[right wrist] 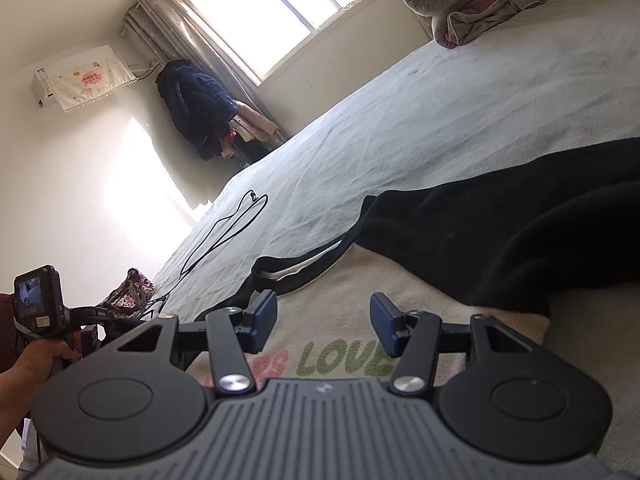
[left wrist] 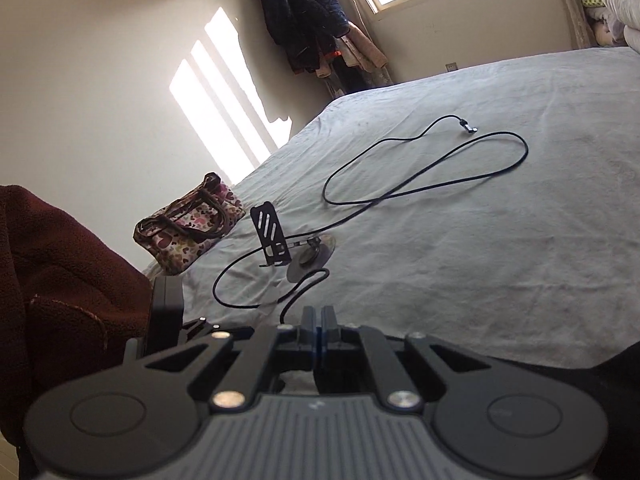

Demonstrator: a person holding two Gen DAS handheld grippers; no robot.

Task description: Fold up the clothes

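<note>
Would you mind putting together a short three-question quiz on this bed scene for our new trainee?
1. True or false: the right tool is closed on the cream garment with LOVE lettering.
2. Multiple choice: what lies looped on the grey bedsheet? A) a belt B) a black cable C) a scarf
3. Fill in: the heart-patterned handbag sits near the bed's ____.

Key:
1. False. Its fingers stand apart above the garment, gripping nothing.
2. B. The cable runs past a small black phone stand.
3. Edge, on the side toward the sunlit wall. The left tool, by contrast, has its fingers pressed together.
</note>
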